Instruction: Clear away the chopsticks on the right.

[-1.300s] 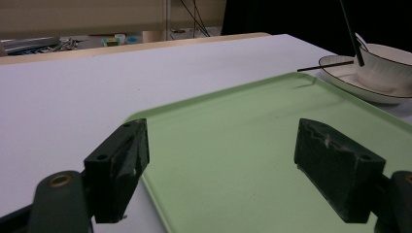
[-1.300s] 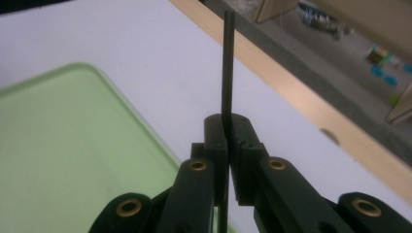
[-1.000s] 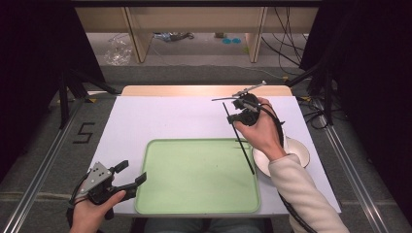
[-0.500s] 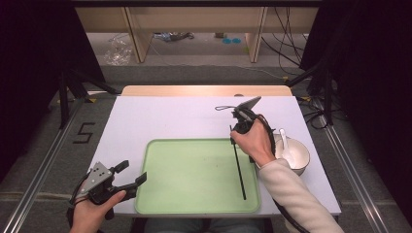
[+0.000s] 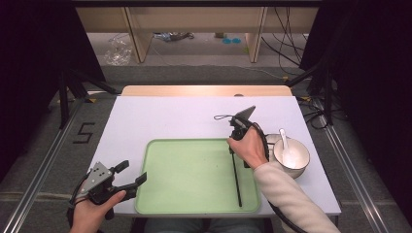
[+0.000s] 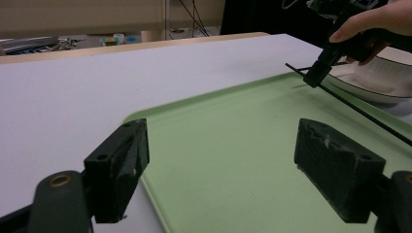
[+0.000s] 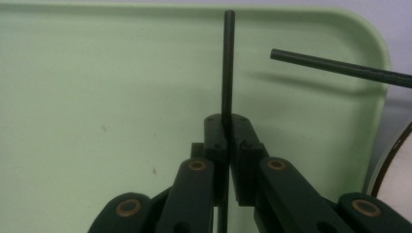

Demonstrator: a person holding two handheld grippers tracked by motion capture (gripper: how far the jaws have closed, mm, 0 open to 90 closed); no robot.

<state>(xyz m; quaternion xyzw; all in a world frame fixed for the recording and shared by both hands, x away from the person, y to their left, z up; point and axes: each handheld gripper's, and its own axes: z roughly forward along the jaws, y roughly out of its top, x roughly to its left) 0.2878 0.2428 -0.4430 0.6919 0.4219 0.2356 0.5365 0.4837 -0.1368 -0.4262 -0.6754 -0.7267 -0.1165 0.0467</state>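
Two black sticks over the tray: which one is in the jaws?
The stick running straight up the right gripper view, pinched by the right gripper; the other stick slants in from the right, ungripped.

The tray [image 5: 194,179] is looking like smooth pale-green plastic, matt and faintly speckled. The thin rod [image 7: 227,63] is showing a dull black finish. The bowl [image 5: 297,160] is gleaming like glazed white ceramic. The table [image 5: 165,116] is lying under a matt white sheet, bare wood showing along its far edge.
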